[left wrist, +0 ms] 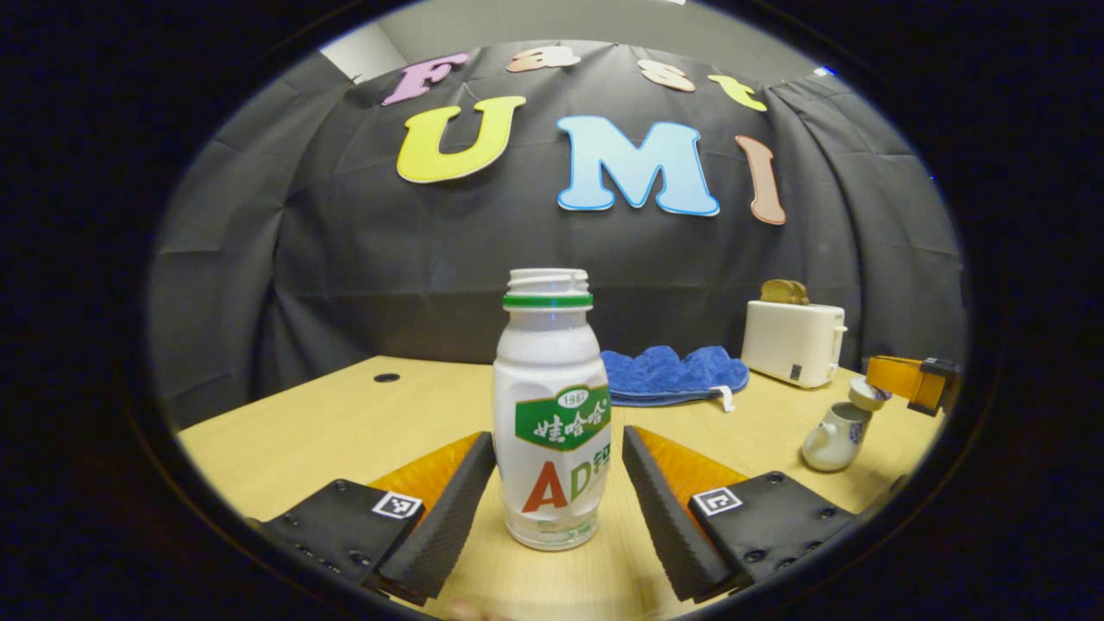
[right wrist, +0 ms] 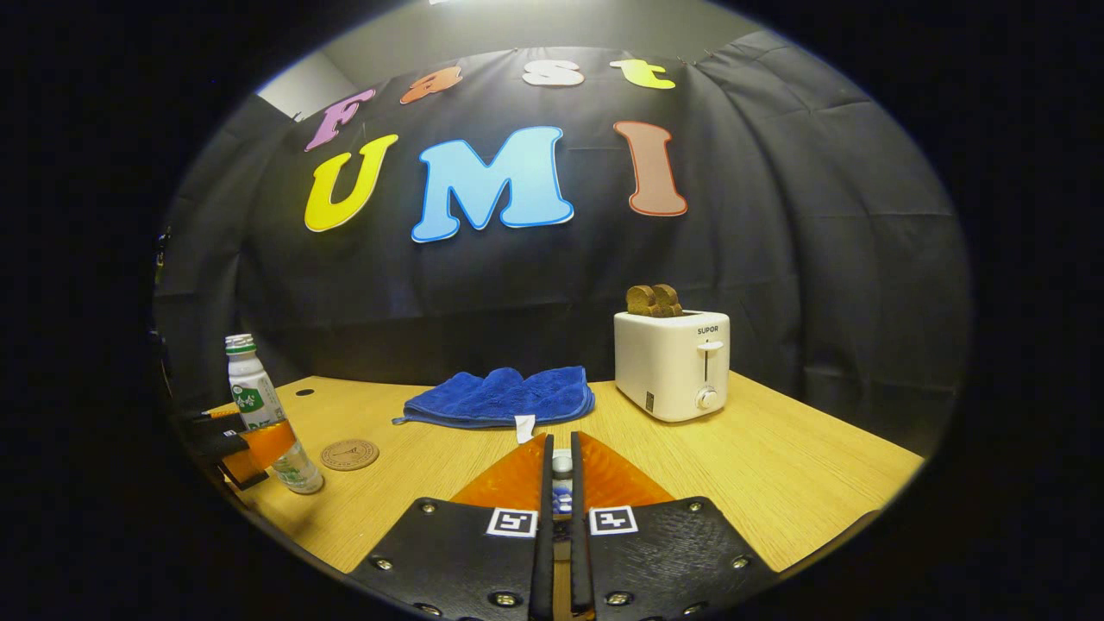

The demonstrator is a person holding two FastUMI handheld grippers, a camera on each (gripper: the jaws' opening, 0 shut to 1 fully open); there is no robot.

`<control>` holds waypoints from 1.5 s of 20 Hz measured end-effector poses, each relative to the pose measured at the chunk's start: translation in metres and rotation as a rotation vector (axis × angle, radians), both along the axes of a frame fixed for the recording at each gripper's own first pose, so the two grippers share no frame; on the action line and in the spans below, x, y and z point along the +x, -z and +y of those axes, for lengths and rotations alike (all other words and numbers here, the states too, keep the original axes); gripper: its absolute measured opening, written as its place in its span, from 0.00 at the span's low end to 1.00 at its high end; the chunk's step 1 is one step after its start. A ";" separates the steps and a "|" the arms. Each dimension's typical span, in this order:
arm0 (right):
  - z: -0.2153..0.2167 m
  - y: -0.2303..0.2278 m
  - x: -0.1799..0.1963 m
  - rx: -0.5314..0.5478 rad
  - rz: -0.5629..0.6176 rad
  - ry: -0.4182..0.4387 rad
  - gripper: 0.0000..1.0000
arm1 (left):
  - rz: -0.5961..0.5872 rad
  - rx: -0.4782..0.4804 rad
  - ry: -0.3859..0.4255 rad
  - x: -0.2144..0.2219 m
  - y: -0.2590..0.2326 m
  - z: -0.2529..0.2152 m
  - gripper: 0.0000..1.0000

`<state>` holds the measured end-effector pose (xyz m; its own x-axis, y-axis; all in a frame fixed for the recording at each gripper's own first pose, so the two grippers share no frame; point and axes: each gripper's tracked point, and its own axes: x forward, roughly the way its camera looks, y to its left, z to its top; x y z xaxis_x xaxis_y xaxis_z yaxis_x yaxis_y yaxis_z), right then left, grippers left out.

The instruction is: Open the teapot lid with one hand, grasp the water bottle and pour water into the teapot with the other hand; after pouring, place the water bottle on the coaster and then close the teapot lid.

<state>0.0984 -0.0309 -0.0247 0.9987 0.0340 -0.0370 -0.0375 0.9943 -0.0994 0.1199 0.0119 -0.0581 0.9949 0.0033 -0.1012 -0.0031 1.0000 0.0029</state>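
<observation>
The uncapped white water bottle (left wrist: 552,431) stands upright on the table between the fingers of my left gripper (left wrist: 556,442), which is open with a narrow gap on each side. At the right stands the small white teapot (left wrist: 830,438). Its lid (left wrist: 865,393) is tilted up just above it, held by my right gripper (left wrist: 910,379). In the right gripper view, my right gripper (right wrist: 561,448) is shut on the lid (right wrist: 561,483), seen as a sliver between the fingers. Far left there, the bottle (right wrist: 254,388) stands with the left gripper (right wrist: 246,448) around it, next to the round coaster (right wrist: 349,454).
A folded blue towel (right wrist: 504,397) lies at the back of the wooden table (right wrist: 776,483). A white toaster (right wrist: 673,366) with toast in it stands to the towel's right. The table's left edge is close behind the bottle.
</observation>
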 end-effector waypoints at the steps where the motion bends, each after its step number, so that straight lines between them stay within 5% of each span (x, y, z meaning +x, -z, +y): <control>1: 0.000 -0.001 -0.001 0.003 -0.002 0.001 0.07 | 0.008 0.007 -0.006 0.001 0.001 0.001 1.00; 3: -0.002 -0.003 -0.001 0.006 -0.009 0.006 0.07 | 0.029 0.028 -0.015 -0.004 0.002 0.004 1.00; 6: -0.008 -0.007 -0.004 0.016 -0.023 0.022 0.08 | 0.032 0.076 -0.009 0.002 0.002 0.000 0.76; 7: -0.010 -0.008 -0.004 0.020 -0.028 0.029 0.08 | 0.031 0.103 -0.002 0.003 0.001 -0.003 0.83; 12: -0.035 -0.015 -0.003 0.029 -0.058 0.106 0.08 | -0.021 0.362 0.024 0.011 -0.017 -0.027 0.77; 18: -0.071 -0.036 -0.011 0.088 -0.119 0.208 0.08 | -0.096 0.703 0.109 0.022 -0.040 -0.073 0.81; 19: -0.074 -0.037 -0.012 0.105 -0.121 0.214 0.08 | -0.101 0.749 0.128 0.024 -0.040 -0.082 0.72; 23: -0.085 -0.044 -0.017 0.120 -0.141 0.238 0.08 | -0.105 0.921 0.179 0.034 -0.038 -0.109 0.81; 30: -0.091 -0.052 -0.021 0.147 -0.166 0.249 0.08 | -0.128 1.207 0.257 0.047 -0.038 -0.141 0.74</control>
<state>0.0778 -0.1223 0.0273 0.9690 -0.2194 0.1138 0.2135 0.9750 0.0615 0.1670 -0.1296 -0.0203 0.9829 -0.1695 -0.0713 0.1247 0.3291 0.9360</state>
